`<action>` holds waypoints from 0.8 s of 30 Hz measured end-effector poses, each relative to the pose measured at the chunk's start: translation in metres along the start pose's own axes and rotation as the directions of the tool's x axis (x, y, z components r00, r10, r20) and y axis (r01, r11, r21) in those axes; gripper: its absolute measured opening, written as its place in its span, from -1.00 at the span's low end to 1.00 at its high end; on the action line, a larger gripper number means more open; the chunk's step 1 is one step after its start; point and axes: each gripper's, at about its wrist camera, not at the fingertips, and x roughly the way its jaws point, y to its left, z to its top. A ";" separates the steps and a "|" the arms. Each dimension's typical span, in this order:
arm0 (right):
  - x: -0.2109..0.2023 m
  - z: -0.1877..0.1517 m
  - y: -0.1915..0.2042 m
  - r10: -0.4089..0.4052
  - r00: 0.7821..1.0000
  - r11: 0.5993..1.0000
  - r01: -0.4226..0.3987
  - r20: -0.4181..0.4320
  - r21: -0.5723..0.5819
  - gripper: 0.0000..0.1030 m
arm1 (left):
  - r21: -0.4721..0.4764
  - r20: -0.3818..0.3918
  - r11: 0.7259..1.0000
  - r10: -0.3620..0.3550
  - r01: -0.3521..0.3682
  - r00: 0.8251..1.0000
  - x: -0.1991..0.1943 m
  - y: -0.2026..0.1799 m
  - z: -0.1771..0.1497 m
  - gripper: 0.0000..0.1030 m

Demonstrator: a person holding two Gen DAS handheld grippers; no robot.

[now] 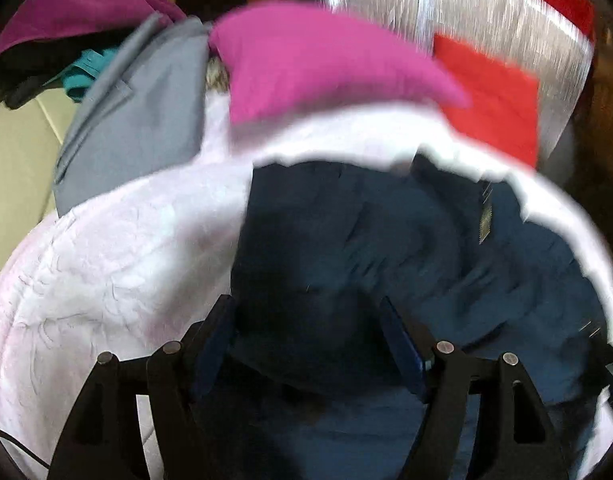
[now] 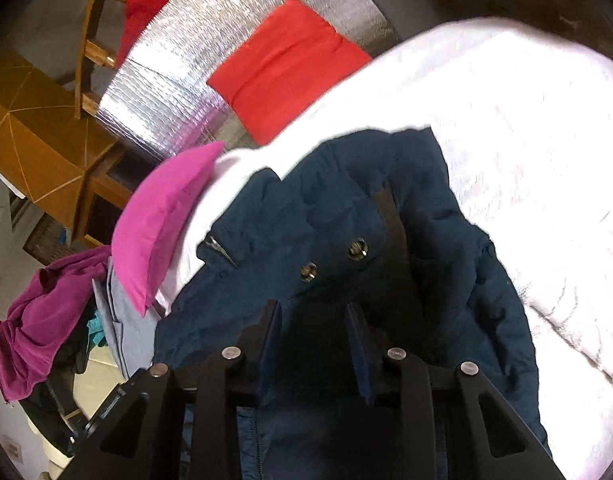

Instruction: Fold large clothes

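A dark navy padded jacket lies on a white quilted bedcover. In the left wrist view my left gripper hangs right over the jacket with its jaws spread wide and nothing between them. In the right wrist view the jacket shows two metal snap buttons and a zip pocket. My right gripper is just above the jacket below the snaps, jaws apart, with dark fabric under them; I cannot tell if it touches.
A magenta pillow and a red cushion lie beyond the jacket, against a silver foil mat. A grey garment and a purple garment are piled at the left. A wooden chair stands behind.
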 end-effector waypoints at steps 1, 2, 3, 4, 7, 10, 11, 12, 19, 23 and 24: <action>0.009 0.000 -0.004 -0.005 0.999 1.000 0.006 -0.039 0.003 -0.34 | 0.035 -0.030 0.999 0.025 -0.024 0.999 0.011 -0.003 -0.005 0.49; 0.018 0.000 -0.009 -0.012 0.997 1.000 0.013 -0.079 0.008 -0.39 | 0.057 -0.026 0.998 0.038 -0.036 0.999 0.015 -0.006 -0.008 0.51; 0.023 0.001 -0.015 -0.022 0.995 1.000 0.024 -0.099 0.020 -0.59 | 0.071 -0.018 0.997 0.044 -0.043 0.999 0.014 -0.007 -0.009 0.51; 0.023 0.002 -0.018 -0.021 0.994 0.999 0.024 -0.107 0.027 -0.63 | 0.083 -0.020 0.995 0.051 -0.049 0.998 0.012 -0.008 -0.009 0.51; 0.010 0.005 -0.010 0.008 0.996 1.000 -0.007 -0.089 0.011 -0.59 | 0.067 -0.010 0.997 0.041 -0.040 0.999 -0.003 -0.006 -0.005 0.50; 0.006 0.001 0.011 0.059 0.994 0.996 -0.065 -0.091 -0.061 -0.58 | 0.071 0.042 0.997 -0.010 0.007 0.999 -0.022 -0.011 -0.003 0.50; 0.009 -0.003 0.017 0.064 0.992 0.994 -0.073 -0.105 -0.078 -0.59 | 0.083 0.049 0.996 -0.018 0.014 0.999 -0.025 -0.014 -0.004 0.50; 0.017 -0.007 0.023 0.061 0.989 0.992 -0.074 -0.131 -0.099 -0.59 | 0.100 0.049 0.995 -0.023 0.018 0.999 -0.026 -0.017 -0.006 0.50; 0.029 -0.021 0.031 -0.024 0.975 0.985 -0.015 -0.221 -0.172 -0.52 | 0.184 -0.023 0.983 0.017 -0.013 1.000 -0.006 -0.028 -0.018 0.52; -0.019 -0.015 0.027 0.008 0.990 0.981 -0.035 -0.139 -0.189 0.10 | 0.190 0.034 0.981 0.041 -0.047 0.999 -0.040 -0.020 -0.025 0.52; -0.028 -0.014 0.022 0.013 0.992 0.981 -0.037 -0.124 -0.188 0.15 | 0.204 0.054 0.977 0.059 -0.068 0.997 -0.049 -0.020 -0.030 0.52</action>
